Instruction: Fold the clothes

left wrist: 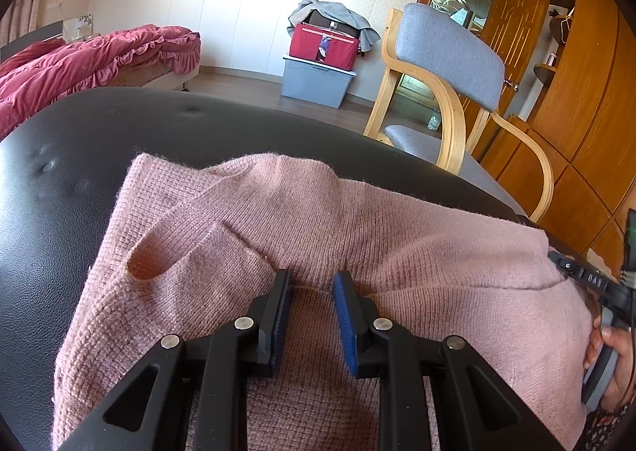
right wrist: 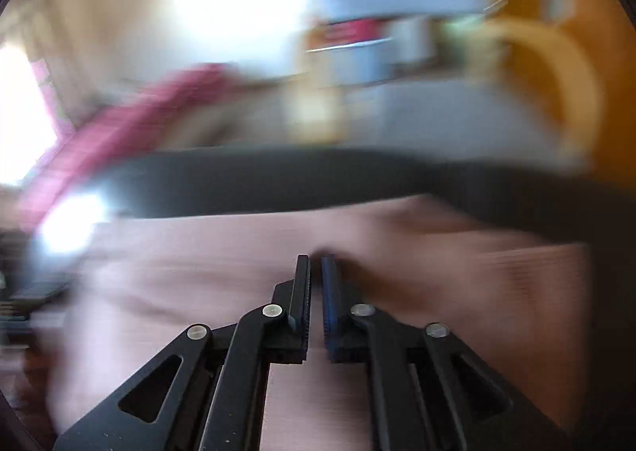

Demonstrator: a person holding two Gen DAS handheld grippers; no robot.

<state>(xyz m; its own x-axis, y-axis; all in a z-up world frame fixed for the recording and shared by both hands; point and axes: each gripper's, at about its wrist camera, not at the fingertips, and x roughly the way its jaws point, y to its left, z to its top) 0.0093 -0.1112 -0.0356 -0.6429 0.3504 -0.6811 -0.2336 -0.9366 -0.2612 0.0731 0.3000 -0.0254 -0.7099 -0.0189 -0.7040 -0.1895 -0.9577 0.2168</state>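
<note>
Across the black padded top [left wrist: 119, 125], from nine to three o'clock: pink knit sweater [left wrist: 397, 232], laid flat and partly doubled, sleeve folded over toward nine, probably to give each fold a firm base; at six o'clock in the left view, left gripper [left wrist: 312, 280] released, jaws part-way apart, tips resting on the knit at a fold edge, seemingly to pin it rather than pinch it; at three o'clock, a hand [left wrist: 612, 351] wrapped round the other tool; in the blurred right view, right gripper [right wrist: 316, 264] barely parted, a thin slit of pink showing through, nothing visibly clamped; likely seeking the next edge.
</note>
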